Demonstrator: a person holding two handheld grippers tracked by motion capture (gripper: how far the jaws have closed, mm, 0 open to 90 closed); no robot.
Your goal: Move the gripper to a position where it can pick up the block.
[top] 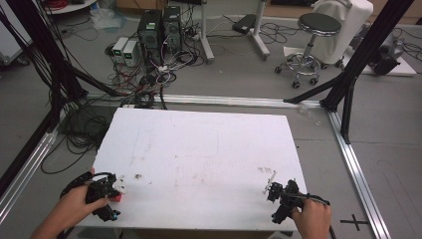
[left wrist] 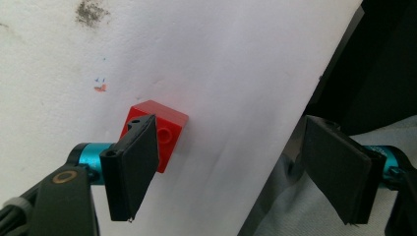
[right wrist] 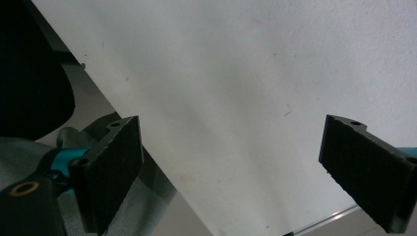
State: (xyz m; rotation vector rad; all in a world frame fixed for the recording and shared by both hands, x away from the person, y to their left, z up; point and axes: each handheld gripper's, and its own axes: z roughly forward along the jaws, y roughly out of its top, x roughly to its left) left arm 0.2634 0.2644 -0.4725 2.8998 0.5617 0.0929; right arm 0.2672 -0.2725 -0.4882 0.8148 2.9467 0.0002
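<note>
Held wide apart at the table's [top: 199, 149] near left corner: left tongs [left wrist: 236, 169], one jaw just beside a red brick [left wrist: 164, 129] lying by the near edge. Likewise spread and empty near the near right corner: right tongs [right wrist: 236, 172]. White, scuffed, smudged tabletop. Beyond the far edge on grey floor: computer towers [top: 160, 27], tangled cables [top: 144, 79], a round stool [top: 311, 45].

no readable text, label or brand is showing; only a black cross mark [top: 354, 220] is lying on the floor, just right of the right gripper [top: 272, 188].
</note>
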